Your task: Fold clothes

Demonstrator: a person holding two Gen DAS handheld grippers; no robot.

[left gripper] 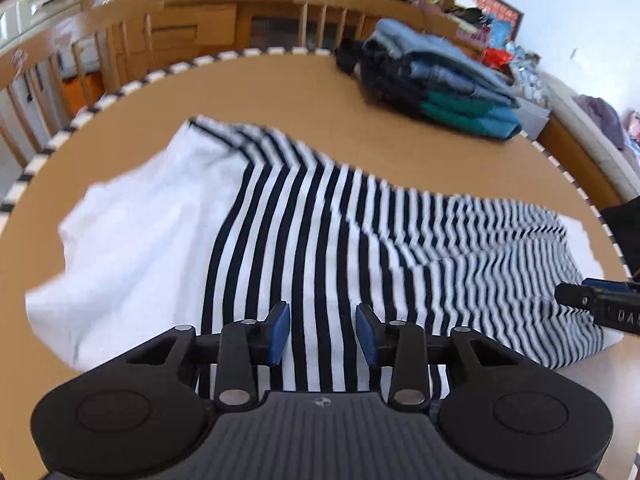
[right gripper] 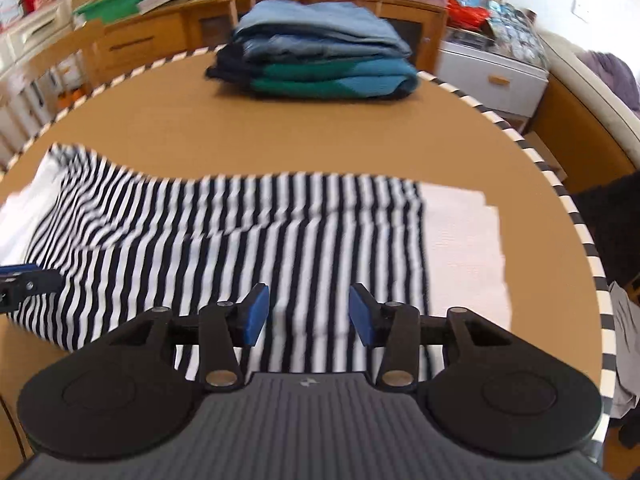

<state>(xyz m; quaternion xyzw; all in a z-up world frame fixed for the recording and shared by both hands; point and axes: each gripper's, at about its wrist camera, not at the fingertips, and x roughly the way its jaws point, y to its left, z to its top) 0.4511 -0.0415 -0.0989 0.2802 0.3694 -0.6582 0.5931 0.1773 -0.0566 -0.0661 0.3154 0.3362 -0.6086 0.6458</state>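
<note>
A folded pile (right gripper: 320, 68) is stacked; the striped shirt (left gripper: 320, 240) is half folded. Both tongs (left gripper: 322, 330) (right gripper: 306, 312) are held open, empty.

soft knit striped shirt (left gripper: 320, 216) on smooth matt wooden table (left gripper: 280, 92).

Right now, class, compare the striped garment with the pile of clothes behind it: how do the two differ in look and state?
The striped garment lies spread out in a shallow layer, while the pile of clothes is folded and stacked several layers high. The striped garment is black and white with plain white parts; the pile is blue, teal and dark. The garment lies near both open grippers; the pile sits at the far edge. Both rest on the round wooden table.
</note>
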